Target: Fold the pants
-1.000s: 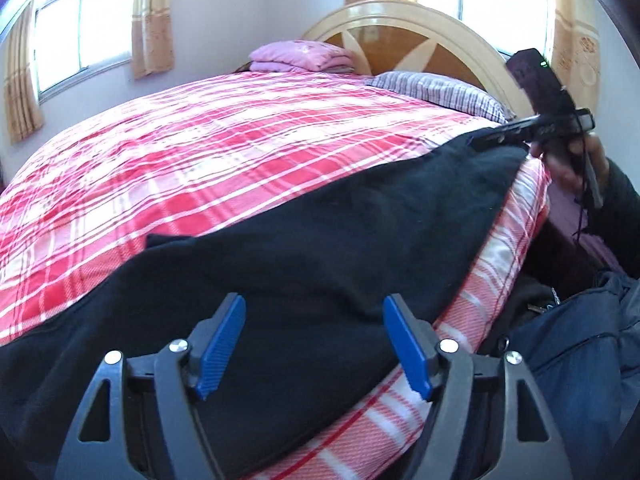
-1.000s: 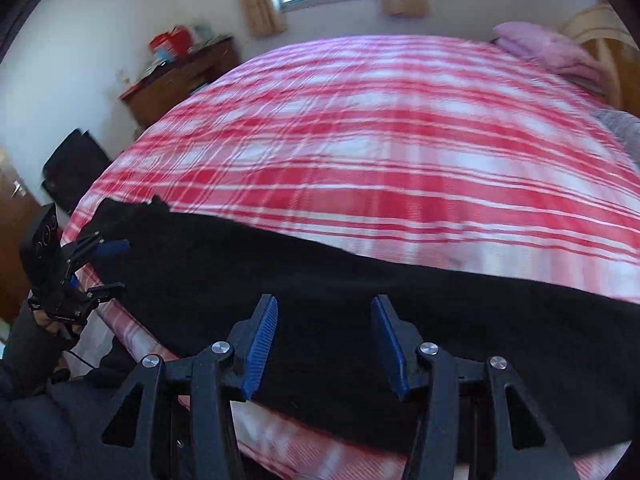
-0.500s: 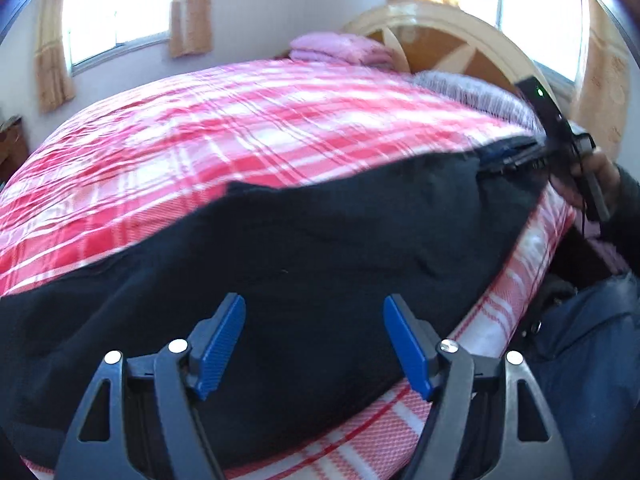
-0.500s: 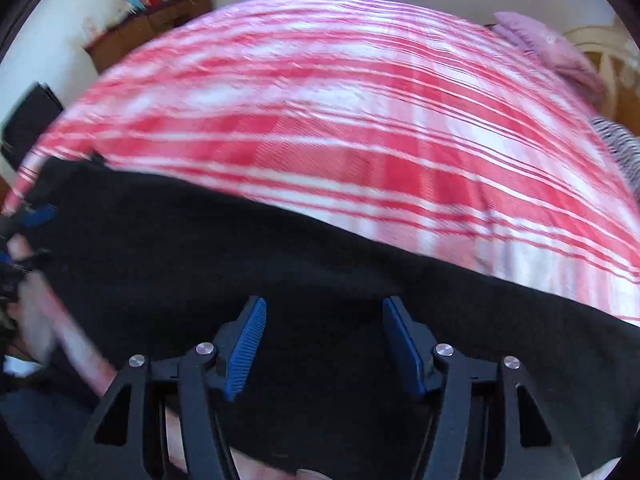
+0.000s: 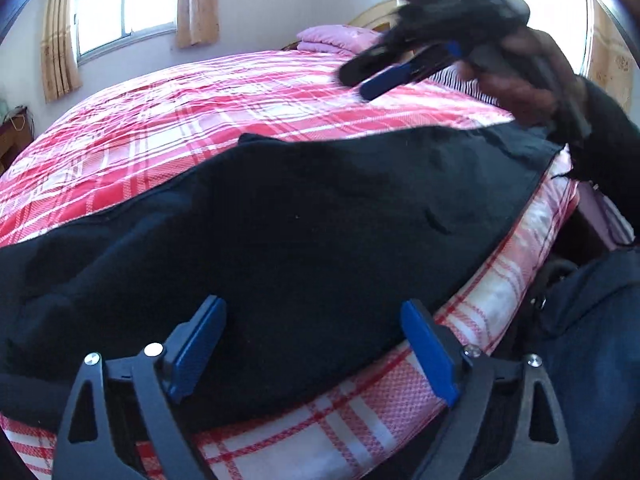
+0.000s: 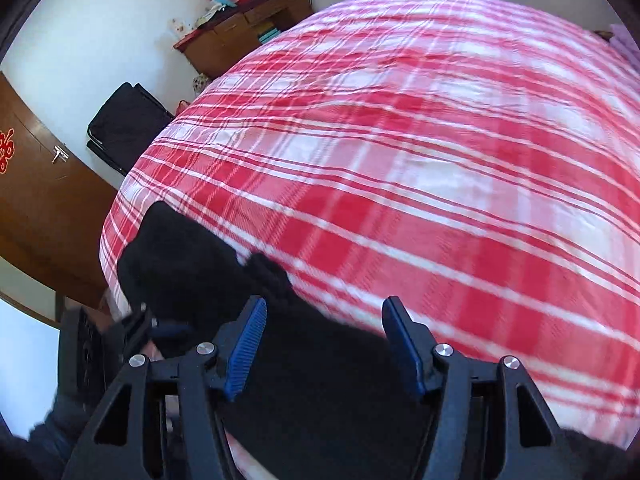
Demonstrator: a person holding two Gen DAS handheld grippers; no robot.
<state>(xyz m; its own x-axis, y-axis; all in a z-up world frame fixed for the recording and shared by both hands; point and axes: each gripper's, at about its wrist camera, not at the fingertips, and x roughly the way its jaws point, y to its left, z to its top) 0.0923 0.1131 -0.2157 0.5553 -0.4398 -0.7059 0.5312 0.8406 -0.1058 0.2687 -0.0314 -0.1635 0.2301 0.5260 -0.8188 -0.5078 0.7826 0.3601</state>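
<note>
Black pants (image 5: pixel 320 208) lie stretched along the near edge of the bed's red plaid cover (image 5: pixel 200 112). My left gripper (image 5: pixel 312 306) hovers low over their near edge. Its jaws are opening, with nothing pressed between the blue pads. My right gripper (image 5: pixel 358 84) is up in the air at the upper right, in a hand, blurred and holding nothing. In the right wrist view the right gripper (image 6: pixel 325 304) stands open above the pants (image 6: pixel 180 264), whose left end bunches near the bed's corner. The left gripper (image 6: pixel 160 322) shows dimly at the lower left.
Folded pink bedding (image 5: pixel 332 38) and a striped pillow (image 5: pixel 468 84) lie by the headboard (image 5: pixel 376 12). Beyond the bed stand a wooden dresser (image 6: pixel 244 28), a black suitcase (image 6: pixel 124 124) and a brown door (image 6: pixel 36 184). A person's dark blue clothing (image 5: pixel 580 320) is at the bed's near side.
The right gripper has let go of the pants' far right end, lifted and swung left over the bed. The left gripper's jaws have widened and it has sunk a little.
</note>
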